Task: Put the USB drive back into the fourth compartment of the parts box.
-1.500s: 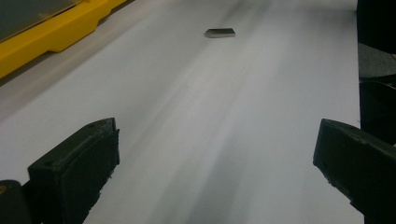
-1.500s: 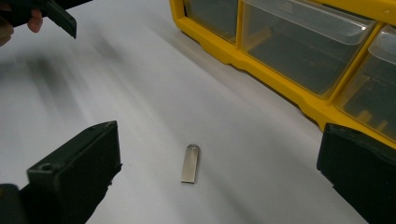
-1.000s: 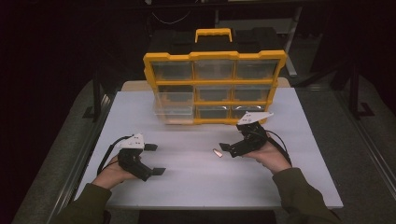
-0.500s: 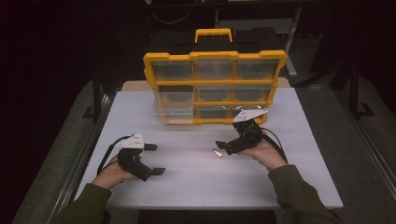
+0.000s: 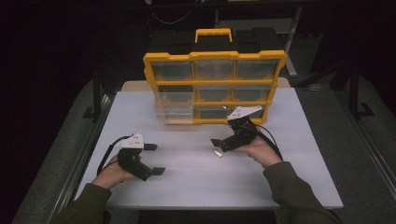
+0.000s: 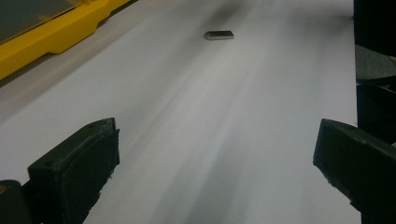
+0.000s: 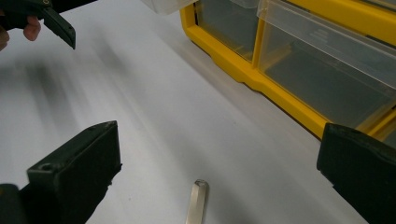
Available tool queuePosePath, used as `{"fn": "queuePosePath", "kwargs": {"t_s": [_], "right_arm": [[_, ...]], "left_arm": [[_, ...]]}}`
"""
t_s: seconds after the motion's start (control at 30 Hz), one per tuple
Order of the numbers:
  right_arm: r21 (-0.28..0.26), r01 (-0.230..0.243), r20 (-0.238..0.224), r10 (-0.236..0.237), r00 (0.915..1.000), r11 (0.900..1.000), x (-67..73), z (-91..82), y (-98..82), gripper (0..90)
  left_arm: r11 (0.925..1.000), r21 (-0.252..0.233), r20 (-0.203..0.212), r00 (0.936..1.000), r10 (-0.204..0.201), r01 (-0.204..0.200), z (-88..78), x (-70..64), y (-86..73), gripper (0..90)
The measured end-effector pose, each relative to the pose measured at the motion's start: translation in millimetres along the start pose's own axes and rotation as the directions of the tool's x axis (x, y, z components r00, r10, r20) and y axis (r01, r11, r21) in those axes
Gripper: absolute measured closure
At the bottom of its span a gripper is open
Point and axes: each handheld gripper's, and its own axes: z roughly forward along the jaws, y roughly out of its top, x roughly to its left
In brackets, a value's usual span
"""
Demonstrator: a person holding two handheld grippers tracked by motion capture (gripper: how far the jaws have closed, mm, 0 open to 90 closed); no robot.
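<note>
A small flat metal piece point(image 5: 217, 152) lies on the white table point(image 5: 280, 186), also seen ahead in the left gripper view point(image 6: 218, 35) and close below the jaws in the right gripper view point(image 7: 196, 203). My right gripper point(image 5: 218, 145) hovers open just over it, jaws wide with nothing between them point(image 7: 219, 163). My left gripper point(image 5: 155, 158) rests open at the table's front left, empty point(image 6: 215, 158). Behind stands a yellow organiser point(image 5: 215, 58) with clear drawers point(image 7: 322, 60).
One clear drawer point(image 5: 173, 108) sticks out of the organiser's lower left column. The organiser's yellow base point(image 6: 51, 35) runs along the far side of the table point(image 7: 116, 93). The left gripper point(image 7: 46, 14) shows far off in the right gripper view.
My right gripper has shifted left and a little toward the organiser, ending over the metal piece. The left gripper and the metal piece have stayed put.
</note>
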Motion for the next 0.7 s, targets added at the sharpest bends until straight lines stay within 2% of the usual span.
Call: {"fn": "queuePosePath", "kwargs": {"t_s": [0.37,0.7], "right_arm": [[0.008,0.006,-0.004,-0.006,1.0000,1.000,-0.5,9.9,2.8,0.0],[0.050,0.027,-0.008,-0.027,0.9996,0.998,3.5,20.7,-1.9,0.0]], "left_arm": [[1.0000,0.000,-0.001,1.0000,0.003,-0.003,0.3,-0.4,0.1,0.0],[1.0000,0.001,-0.003,1.0000,0.004,-0.004,0.6,-0.7,-0.2,0.0]]}}
